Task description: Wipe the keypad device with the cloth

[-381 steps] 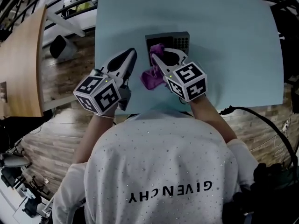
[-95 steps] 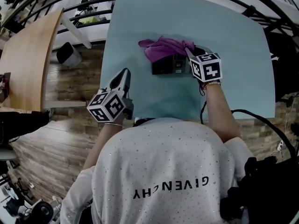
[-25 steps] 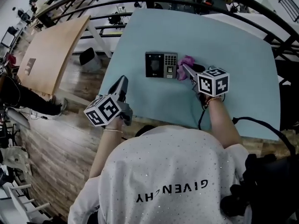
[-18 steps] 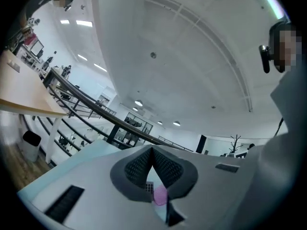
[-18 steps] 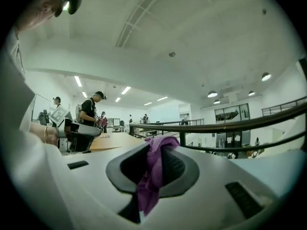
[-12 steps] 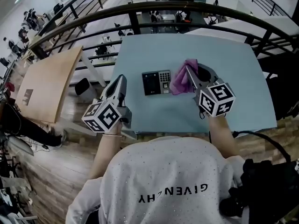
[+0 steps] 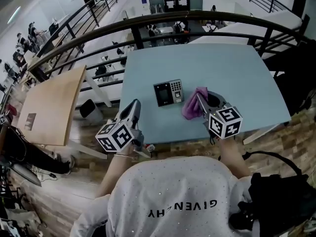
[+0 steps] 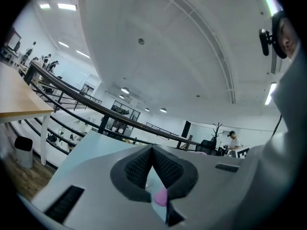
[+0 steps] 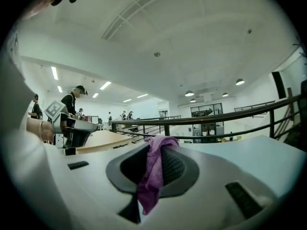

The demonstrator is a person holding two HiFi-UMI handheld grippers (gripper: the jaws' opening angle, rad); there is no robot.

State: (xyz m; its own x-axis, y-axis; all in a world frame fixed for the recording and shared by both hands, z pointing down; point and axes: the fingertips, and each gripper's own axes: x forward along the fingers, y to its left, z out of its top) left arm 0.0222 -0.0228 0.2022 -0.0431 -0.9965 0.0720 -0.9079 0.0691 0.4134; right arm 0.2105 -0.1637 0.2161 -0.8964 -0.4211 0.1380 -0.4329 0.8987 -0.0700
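Observation:
The black keypad device lies flat on the pale blue table, left of centre. My right gripper is lifted just to its right, shut on the purple cloth, which hangs down from the jaws. In the right gripper view the cloth is pinched between the closed jaws and droops toward the camera. My left gripper hovers over the table's near left edge, apart from the device. Its jaws meet at the tips with nothing held.
A wooden table stands to the left across a gap of plank floor. A dark curved railing runs behind the blue table. A dark bin sits on the floor between the tables. People stand in the distance.
The right gripper with the cloth has come off the keypad device, rising and drawing back to its right. The head camera has lifted, so the table appears smaller and farther.

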